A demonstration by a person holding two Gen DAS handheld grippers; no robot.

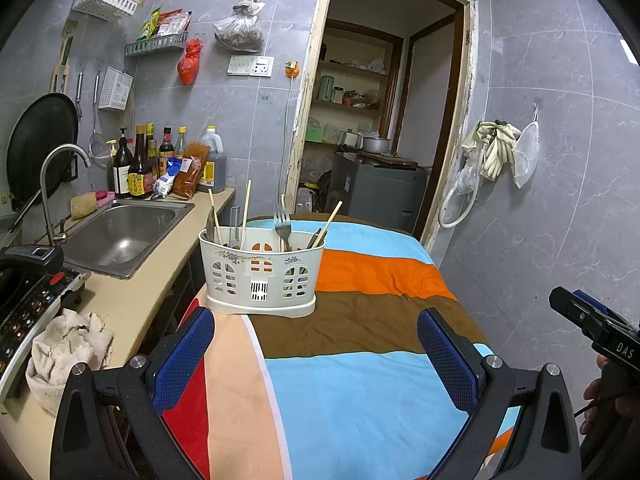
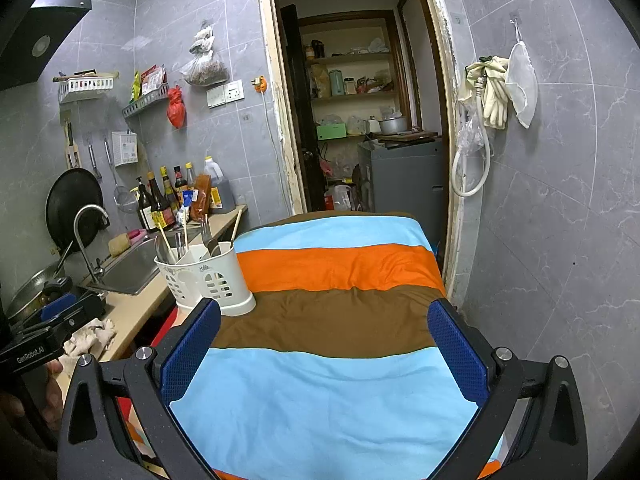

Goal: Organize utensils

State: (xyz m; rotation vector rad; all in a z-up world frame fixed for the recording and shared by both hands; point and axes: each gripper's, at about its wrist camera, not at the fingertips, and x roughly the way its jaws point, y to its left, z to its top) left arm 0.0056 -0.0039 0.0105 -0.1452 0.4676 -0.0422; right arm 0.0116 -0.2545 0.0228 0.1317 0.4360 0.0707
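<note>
Grippers [image 1: 316,356] [image 2: 324,352] spread, empty.
Caddy [image 1: 262,276] sits at the bench [image 1: 360,320] edge; a careless reach could tip it off.

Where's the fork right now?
The fork stands tines-up in the white utensil holder, among chopsticks, on the striped cloth's left edge beside the sink. Both views show it ahead of the open grippers.
</note>
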